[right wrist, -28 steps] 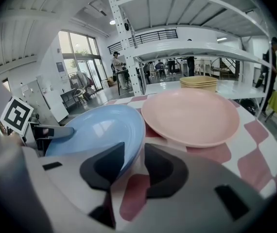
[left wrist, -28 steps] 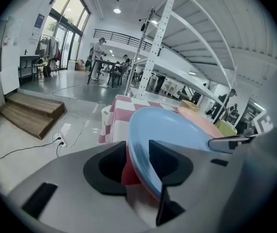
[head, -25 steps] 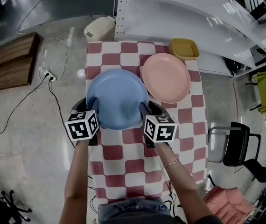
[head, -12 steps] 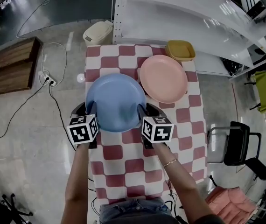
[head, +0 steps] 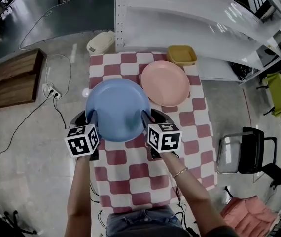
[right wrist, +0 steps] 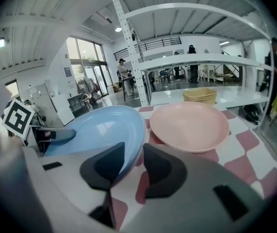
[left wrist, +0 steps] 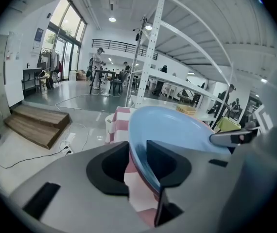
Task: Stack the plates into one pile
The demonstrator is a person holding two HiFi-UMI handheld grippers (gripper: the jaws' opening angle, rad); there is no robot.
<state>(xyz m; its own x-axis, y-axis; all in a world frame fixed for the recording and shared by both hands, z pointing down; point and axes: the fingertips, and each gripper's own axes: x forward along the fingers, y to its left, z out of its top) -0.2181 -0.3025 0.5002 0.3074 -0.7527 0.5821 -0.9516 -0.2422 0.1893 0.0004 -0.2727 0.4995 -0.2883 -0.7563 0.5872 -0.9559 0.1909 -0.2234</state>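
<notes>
A blue plate (head: pixel 116 107) hangs above the red-and-white checked table (head: pixel 130 174), tilted a little, carried between both grippers. My left gripper (head: pixel 92 117) has just been closing its jaws and is now shut on the plate's left rim (left wrist: pixel 143 154). My right gripper (head: pixel 145 118) is shut on the right rim (right wrist: pixel 131 154). A pink plate (head: pixel 165 83) lies flat on the table to the far right of the blue one, also in the right gripper view (right wrist: pixel 189 125).
A stack of yellow dishes (head: pixel 182 55) sits at the table's far edge by a white shelf unit (head: pixel 180 14). A beige bin (head: pixel 101 42) stands on the floor at the far left. A black chair (head: pixel 239 154) is to the right.
Both grippers have risen together with the blue plate, which now sits higher and slightly further left over the table. The pink plate has stayed put.
</notes>
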